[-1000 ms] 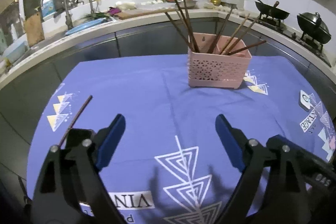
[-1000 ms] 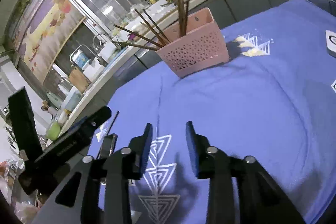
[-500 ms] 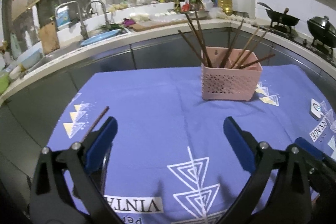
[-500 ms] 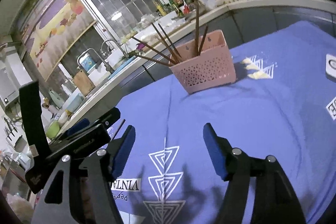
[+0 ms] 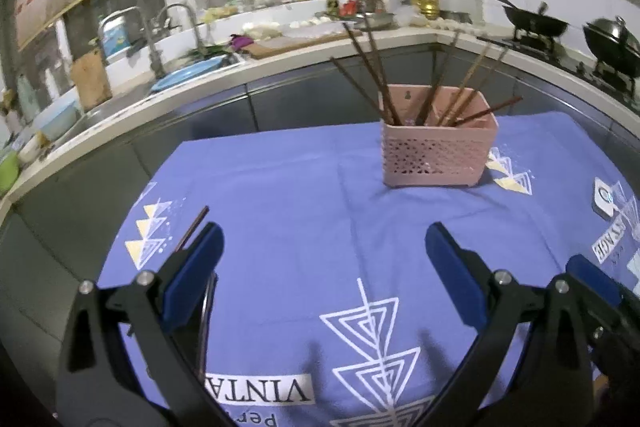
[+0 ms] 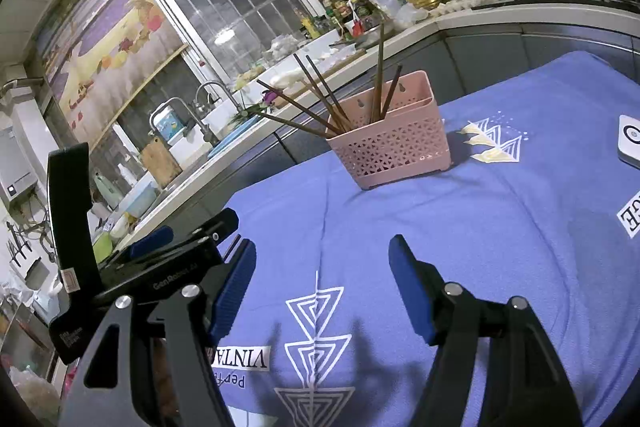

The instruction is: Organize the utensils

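A single loose chopstick (image 5: pixel 193 227) lies at the left edge of the blue tablecloth (image 5: pixel 300 195) on the tabletop, just beyond the left hand-held gripper (image 5: pixel 322 259), which is spread wide and empty. To the right, the pink basket (image 5: pixel 438 157) already holds the other chopsticks (image 5: pixel 372 67), so probably one remains. The right hand-held gripper (image 6: pixel 322 279) is also parted and empty. Both jaws have widened since a second ago.

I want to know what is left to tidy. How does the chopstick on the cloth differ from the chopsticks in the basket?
The lone chopstick lies flat on the cloth, partly hidden by the left claw; the chopsticks lean upright in the basket. It is near, they are far. All are dark brown.
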`<state>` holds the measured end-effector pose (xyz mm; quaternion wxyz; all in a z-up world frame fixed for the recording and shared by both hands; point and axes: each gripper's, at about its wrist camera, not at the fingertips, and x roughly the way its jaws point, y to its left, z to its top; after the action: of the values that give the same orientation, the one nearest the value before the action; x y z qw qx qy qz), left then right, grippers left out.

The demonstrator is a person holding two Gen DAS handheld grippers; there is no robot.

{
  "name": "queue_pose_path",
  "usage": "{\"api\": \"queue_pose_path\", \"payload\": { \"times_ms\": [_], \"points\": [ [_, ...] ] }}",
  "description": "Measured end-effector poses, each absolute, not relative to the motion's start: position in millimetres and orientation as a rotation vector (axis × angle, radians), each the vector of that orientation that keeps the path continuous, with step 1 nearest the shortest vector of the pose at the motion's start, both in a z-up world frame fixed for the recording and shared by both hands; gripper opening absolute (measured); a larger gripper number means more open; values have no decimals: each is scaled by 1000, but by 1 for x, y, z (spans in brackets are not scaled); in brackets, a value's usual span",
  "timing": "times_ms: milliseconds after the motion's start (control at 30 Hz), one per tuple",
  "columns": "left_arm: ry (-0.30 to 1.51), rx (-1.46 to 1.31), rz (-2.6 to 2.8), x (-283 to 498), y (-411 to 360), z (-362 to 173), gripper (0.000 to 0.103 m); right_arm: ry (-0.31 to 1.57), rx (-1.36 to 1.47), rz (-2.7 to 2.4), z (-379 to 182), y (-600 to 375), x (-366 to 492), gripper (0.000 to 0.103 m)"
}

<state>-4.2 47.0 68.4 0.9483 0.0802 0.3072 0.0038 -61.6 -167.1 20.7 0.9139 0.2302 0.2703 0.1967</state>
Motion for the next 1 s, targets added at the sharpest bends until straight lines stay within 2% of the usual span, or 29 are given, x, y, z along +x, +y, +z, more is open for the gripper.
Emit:
{"api": "queue_pose_path", "payload": {
  "times_ms": [300, 1000],
  "points": [
    [670, 226, -29, 7, 34, 67, 97, 553, 472, 402, 22, -168, -61, 69],
    [572, 214, 28, 7, 29, 87, 97, 522, 452, 382, 26, -176, -60, 69]
  ]
}}
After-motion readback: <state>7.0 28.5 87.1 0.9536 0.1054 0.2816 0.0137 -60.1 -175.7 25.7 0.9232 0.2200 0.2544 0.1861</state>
